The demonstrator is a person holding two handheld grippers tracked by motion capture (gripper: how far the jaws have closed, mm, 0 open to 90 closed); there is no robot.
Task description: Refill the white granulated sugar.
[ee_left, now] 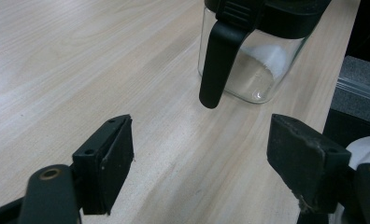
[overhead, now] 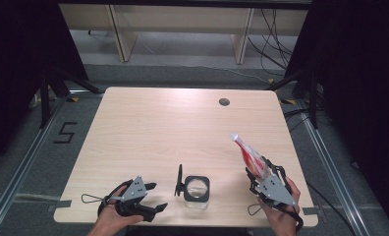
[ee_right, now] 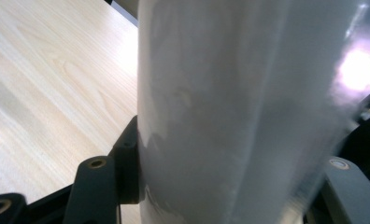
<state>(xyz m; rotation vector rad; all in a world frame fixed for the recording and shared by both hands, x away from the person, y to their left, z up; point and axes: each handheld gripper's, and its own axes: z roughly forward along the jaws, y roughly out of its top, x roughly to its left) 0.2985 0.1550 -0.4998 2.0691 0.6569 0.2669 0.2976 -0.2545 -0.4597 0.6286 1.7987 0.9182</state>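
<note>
Right gripper [overhead: 259, 173] clamps a bagged pouch [overhead: 250, 156]; left gripper [overhead: 154, 196] gapes beside white-bottomed jar [overhead: 196, 190].

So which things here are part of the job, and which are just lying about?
Part of the job:
- red-and-white packet, clamped in the right gripper, lifted off the table
- glass jar, black lid open
- left gripper, open, facing the jar

Just lying about:
- table
- dark grommet near the table's far edge
- cables on the floor

High view and gripper views share table [overhead: 148, 128]
</note>
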